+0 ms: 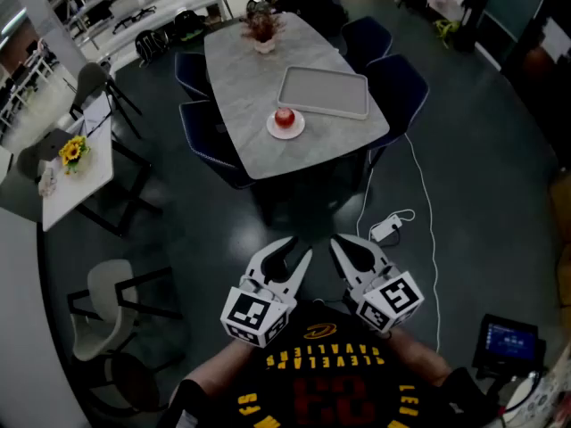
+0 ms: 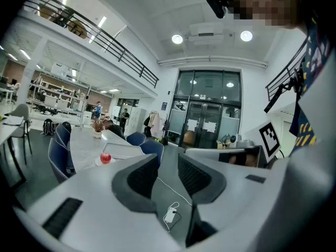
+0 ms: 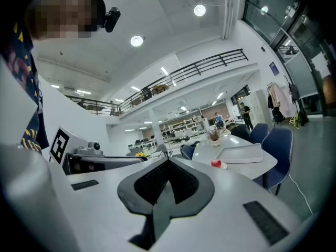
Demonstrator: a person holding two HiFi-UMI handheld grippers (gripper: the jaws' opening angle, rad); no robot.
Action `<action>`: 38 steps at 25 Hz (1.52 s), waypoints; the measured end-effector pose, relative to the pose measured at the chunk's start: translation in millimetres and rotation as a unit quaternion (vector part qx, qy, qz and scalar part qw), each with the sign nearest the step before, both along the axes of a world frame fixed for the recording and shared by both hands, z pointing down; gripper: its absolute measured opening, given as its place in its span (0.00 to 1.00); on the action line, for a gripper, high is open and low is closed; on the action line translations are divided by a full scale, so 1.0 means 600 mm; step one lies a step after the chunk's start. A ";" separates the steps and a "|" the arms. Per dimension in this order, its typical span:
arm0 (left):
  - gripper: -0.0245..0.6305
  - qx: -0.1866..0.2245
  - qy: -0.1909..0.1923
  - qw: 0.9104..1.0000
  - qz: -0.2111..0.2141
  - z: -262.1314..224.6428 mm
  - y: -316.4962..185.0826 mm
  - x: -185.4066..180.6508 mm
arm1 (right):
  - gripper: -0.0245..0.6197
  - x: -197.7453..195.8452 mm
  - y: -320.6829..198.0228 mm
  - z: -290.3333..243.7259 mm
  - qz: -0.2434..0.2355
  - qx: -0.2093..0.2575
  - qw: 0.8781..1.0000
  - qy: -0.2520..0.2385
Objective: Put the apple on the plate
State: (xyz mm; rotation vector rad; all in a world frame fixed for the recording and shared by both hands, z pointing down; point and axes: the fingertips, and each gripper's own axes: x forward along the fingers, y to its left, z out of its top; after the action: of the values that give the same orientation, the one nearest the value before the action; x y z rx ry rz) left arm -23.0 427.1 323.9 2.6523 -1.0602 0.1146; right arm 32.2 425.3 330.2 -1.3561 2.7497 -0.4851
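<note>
Desk (image 1: 241, 87) at twelve o'clock already carries the apple (image 1: 284, 118) on the plate (image 1: 271, 130), task seemingly done; left gripper (image 1: 299, 249) gapes empty, right gripper (image 1: 342, 246) closed.

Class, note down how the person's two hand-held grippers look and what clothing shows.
The left hand-held gripper and right hand-held gripper are white and pointed, lined with dark ribbed pads. Each carries a cube of black-and-white square markers. The person wears a black shirt with yellow and red lettering.
</note>
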 end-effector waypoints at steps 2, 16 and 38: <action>0.23 -0.003 0.001 1.000 -0.001 0.000 0.001 -0.001 | 0.05 -0.001 0.001 -0.001 -0.001 0.000 1.000 0.003; 0.23 -0.028 0.010 1.000 0.001 0.016 -0.027 -0.023 | 0.05 -0.016 -0.030 0.000 0.020 -0.018 0.999 -0.025; 0.23 -0.061 0.031 0.998 0.015 0.044 -0.288 -0.065 | 0.05 -0.056 -0.288 0.039 0.037 -0.063 0.997 -0.014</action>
State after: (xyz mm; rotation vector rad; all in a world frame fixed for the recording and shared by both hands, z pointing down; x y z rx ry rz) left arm -61.8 254.4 350.2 2.5463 -0.9640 0.0999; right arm -1.5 252.4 353.5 -1.4585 2.6769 -0.6765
